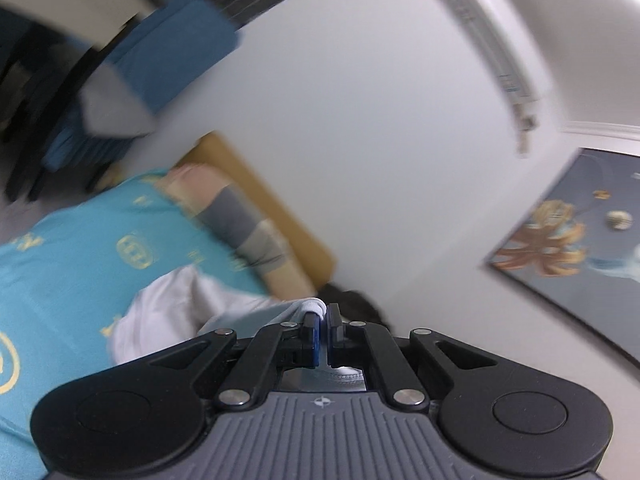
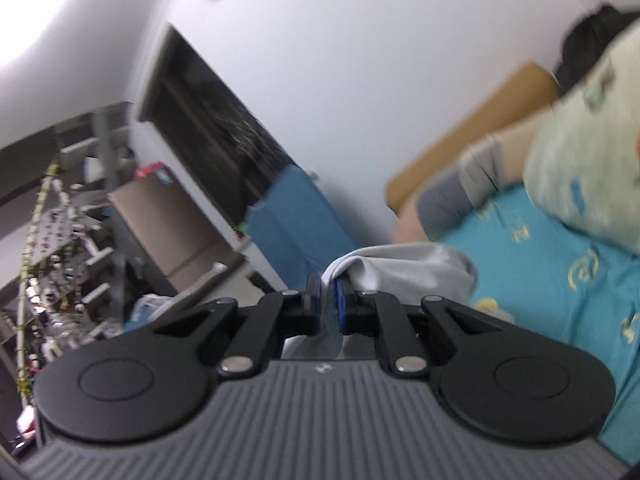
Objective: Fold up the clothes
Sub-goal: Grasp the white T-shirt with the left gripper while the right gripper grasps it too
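Observation:
A light grey-white garment point(image 1: 188, 304) is lifted above a bed with a turquoise sheet point(image 1: 72, 248) printed with gold logos. My left gripper point(image 1: 323, 334) is shut on a bunched edge of it, with cloth poking out above the blue pads. In the right wrist view the same garment point(image 2: 404, 272) drapes to the right, and my right gripper point(image 2: 329, 300) is shut on another edge of it. Both views are tilted and blurred.
A grey and beige bolster point(image 1: 244, 228) lies along the wooden headboard point(image 1: 264, 196). A pale green patterned pillow point(image 2: 588, 140) sits on the bed. Blue fabric point(image 2: 292, 220), a dark window point(image 2: 212, 120) and cluttered shelves point(image 2: 60, 240) stand by the white wall; a framed picture point(image 1: 576, 248) hangs there.

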The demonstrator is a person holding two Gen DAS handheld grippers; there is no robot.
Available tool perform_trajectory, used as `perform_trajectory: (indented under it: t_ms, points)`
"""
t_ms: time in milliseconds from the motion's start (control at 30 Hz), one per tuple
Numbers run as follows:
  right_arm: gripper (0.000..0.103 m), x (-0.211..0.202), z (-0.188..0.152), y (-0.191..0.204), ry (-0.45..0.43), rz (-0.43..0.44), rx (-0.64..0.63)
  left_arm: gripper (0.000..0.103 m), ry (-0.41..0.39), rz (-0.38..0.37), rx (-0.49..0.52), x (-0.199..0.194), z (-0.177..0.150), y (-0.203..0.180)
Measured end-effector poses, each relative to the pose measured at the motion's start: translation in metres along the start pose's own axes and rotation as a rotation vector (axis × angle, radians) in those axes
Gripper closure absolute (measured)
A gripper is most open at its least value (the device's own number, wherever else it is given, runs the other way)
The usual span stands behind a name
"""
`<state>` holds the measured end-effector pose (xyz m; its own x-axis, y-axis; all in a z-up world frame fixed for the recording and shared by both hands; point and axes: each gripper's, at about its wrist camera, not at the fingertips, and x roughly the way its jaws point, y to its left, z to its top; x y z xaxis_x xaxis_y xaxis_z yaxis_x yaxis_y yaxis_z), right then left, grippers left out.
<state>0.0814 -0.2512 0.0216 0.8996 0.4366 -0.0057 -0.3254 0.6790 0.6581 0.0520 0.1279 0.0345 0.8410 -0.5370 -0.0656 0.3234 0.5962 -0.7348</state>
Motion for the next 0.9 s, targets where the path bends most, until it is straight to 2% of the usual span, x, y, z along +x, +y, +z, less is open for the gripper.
perform_trajectory:
  t_ms: [100,133,233,267,400,433,500,633,700,767,800,867,900]
  points:
    - [0.092,-0.009,-0.001,0.001,0.036,-0.039,-0.036,0.100,-0.022,-0.043,0.069,-0.019,0.001,-0.026]
    - [0.092,-0.012,-0.001,0.001,0.048,-0.052,-0.048,0.100,-0.013,-0.026,0.088,-0.019,-0.001,-0.029]
    - [0.091,-0.021,-0.002,0.003,0.085,-0.090,-0.084,0.100,0.073,0.058,0.094,0.004,-0.012,-0.013]
    - [0.090,-0.017,-0.007,-0.007,0.127,-0.121,-0.077,0.100,0.111,0.101,0.091,0.017,-0.018,-0.002]
    - [0.090,0.024,-0.042,-0.073,0.399,-0.285,0.064,0.099,0.246,0.266,0.098,0.074,-0.044,0.039]
    - [0.090,0.031,-0.050,-0.086,0.442,-0.324,0.097,0.099,0.267,0.291,0.105,0.087,-0.050,0.046]
    - [0.090,0.041,-0.059,-0.101,0.489,-0.380,0.134,0.099,0.294,0.332,0.140,0.111,-0.060,0.062]
    - [0.087,0.046,-0.053,-0.096,0.499,-0.350,0.124,0.096,0.309,0.389,0.238,0.136,-0.073,0.081]
    - [0.073,0.038,-0.053,-0.094,0.469,-0.322,0.149,0.091,0.301,0.390,0.217,0.136,-0.069,0.088]
    - [0.028,0.029,-0.050,-0.094,0.421,-0.297,0.186,0.079,0.265,0.372,0.200,0.129,-0.061,0.084]
    - [0.022,0.025,-0.047,-0.094,0.383,-0.292,0.210,0.075,0.241,0.358,0.196,0.124,-0.057,0.079]
    - [0.021,0.017,-0.041,-0.093,0.306,-0.280,0.256,0.054,0.196,0.335,0.199,0.113,-0.048,0.068]
    - [0.021,0.014,-0.038,-0.093,0.274,-0.286,0.258,0.049,0.175,0.328,0.207,0.108,-0.045,0.061]
